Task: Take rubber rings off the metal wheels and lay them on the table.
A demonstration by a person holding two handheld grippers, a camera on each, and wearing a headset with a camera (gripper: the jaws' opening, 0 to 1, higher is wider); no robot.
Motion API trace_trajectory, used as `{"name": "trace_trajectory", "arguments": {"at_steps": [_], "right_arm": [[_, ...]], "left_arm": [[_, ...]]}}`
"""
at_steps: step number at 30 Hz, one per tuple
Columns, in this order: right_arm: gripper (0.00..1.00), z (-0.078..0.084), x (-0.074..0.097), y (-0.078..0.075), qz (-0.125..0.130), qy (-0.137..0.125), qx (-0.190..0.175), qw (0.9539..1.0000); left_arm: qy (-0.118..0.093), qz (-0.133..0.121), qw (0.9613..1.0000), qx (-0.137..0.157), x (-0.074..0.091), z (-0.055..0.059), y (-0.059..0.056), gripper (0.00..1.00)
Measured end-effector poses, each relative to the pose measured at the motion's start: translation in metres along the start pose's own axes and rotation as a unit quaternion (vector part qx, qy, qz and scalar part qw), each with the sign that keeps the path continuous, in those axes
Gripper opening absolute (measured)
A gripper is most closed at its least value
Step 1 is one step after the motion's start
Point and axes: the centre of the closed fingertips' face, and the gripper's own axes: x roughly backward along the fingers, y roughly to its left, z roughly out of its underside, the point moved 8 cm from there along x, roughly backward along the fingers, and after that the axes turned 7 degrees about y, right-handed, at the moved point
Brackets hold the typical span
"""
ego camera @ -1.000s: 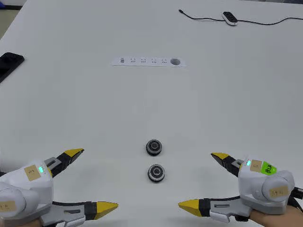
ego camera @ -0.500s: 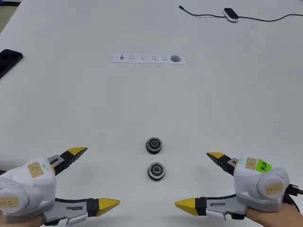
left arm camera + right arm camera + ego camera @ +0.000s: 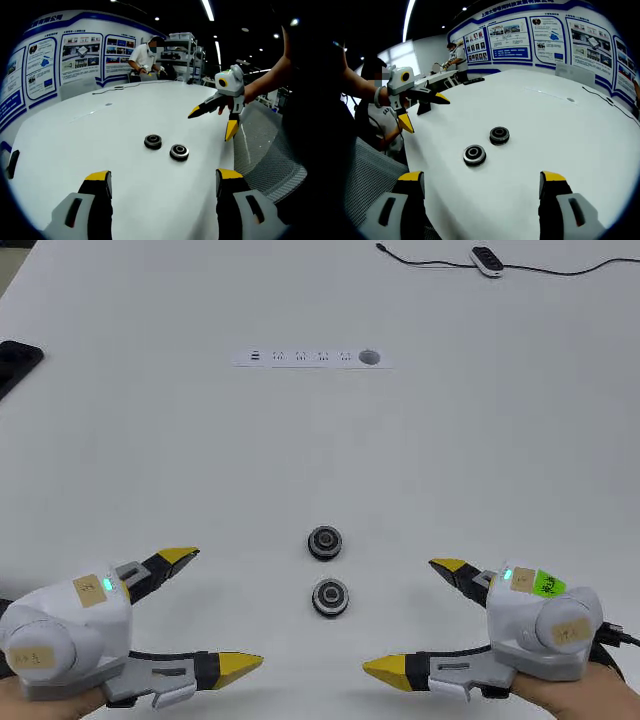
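Observation:
Two small metal wheels with black rubber rings lie flat on the white table. The far wheel and the near wheel sit close together. My left gripper is open at the lower left, well short of the wheels. At the lower right my right gripper is open too, its yellow tips pointing inward. Neither holds anything.
A white power strip lies across the middle of the table. A remote with a black cable is at the far edge, and a black object at the left edge. A person stands at the far end of the table.
Both grippers have edged a little inward toward the wheels. The view has shifted slightly; the wheels have not moved.

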Motion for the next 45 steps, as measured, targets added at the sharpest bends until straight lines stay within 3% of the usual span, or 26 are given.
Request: {"name": "trace_trajectory", "arguments": {"at_steps": [18, 31, 45], "right_arm": [[0.95, 0.001, -0.008, 0.003, -0.014, -0.005, -0.016, 0.9998], [0.95, 0.003, -0.011, 0.005, -0.022, -0.006, -0.021, 0.9995], [0.94, 0.0, -0.014, 0.006, -0.027, -0.01, -0.024, 0.9993]], "left_arm": [[0.012, 0.027, 0.9995, -0.014, -0.018, -0.01, -0.006, 0.77], [0.021, 0.042, 0.9984, -0.031, -0.031, -0.018, -0.012, 0.62], [0.028, 0.059, 0.9968, -0.048, -0.05, -0.027, -0.017, 0.53]]}}
